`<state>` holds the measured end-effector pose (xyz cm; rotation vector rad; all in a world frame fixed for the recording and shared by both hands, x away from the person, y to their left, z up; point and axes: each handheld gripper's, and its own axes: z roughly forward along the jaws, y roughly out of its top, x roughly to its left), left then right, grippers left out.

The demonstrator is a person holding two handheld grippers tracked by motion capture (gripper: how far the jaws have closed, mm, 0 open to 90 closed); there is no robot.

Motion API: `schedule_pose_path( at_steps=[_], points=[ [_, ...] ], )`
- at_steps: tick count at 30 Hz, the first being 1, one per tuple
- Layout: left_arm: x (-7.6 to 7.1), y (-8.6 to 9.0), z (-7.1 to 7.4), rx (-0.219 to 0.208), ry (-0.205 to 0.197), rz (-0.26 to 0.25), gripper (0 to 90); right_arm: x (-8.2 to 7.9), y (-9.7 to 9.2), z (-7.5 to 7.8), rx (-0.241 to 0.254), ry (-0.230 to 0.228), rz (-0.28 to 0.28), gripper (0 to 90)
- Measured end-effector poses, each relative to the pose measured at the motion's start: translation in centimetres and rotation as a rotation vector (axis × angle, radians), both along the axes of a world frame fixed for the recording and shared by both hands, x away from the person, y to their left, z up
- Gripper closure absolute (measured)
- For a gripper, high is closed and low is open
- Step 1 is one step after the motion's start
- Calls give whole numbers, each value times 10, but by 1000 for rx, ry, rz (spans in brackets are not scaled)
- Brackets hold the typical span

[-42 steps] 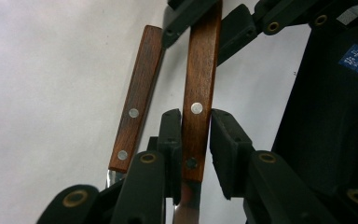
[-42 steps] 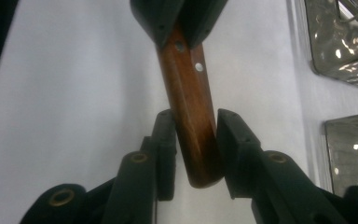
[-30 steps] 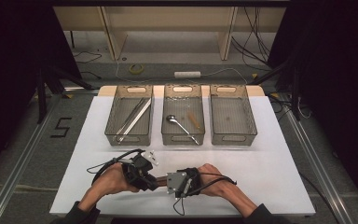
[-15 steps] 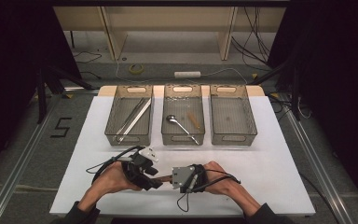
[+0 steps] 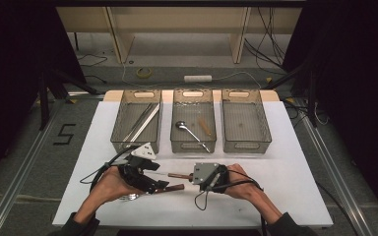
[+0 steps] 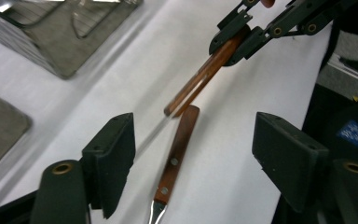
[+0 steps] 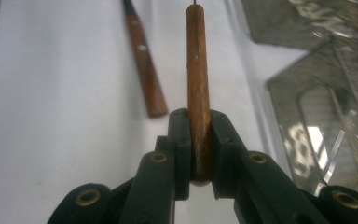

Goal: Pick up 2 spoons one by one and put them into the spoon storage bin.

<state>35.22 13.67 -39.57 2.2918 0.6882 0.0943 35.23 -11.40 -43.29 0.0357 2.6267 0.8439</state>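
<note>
My right gripper [image 5: 191,176] [image 7: 198,116] is shut on the wooden handle [image 5: 178,175] [image 7: 198,79] of a utensil held above the white table. Its thin metal shaft points toward my left gripper [image 5: 157,180] [image 6: 196,128]. The left jaws stand wide apart and have just been opening. Below and between them, untouched, a second wooden-handled utensil [image 5: 170,188] [image 6: 179,149] [image 7: 144,70] lies flat on the table, its metal end [image 5: 130,196] under the left hand. In the left gripper view the right gripper [image 6: 237,39] holds its handle [image 6: 203,77] just beyond the lying one.
Three wire baskets stand in a row at the table's far side. The left one [image 5: 120,132] holds long metal pieces, the middle one [image 5: 174,137] a ladle [image 5: 189,130] and a small wooden piece, and the right one [image 5: 263,132] is bare. Cables trail from both grippers.
The left gripper's jaws have spread apart and the gripper has lifted slightly. The right gripper has moved right and farther up the table, carrying its wooden-handled utensil.
</note>
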Motion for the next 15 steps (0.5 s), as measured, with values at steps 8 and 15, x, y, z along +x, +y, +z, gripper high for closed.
schedule_pose_path(
  at_steps=[8,15],
  points=[
    [-1,10,3,-113,-85,65,216,8,-15,10,21,-10,-73,813],
    [-4,17,-6,-160,-128,101,197,16,-27,20,54,-37,-158,813]
  ],
)
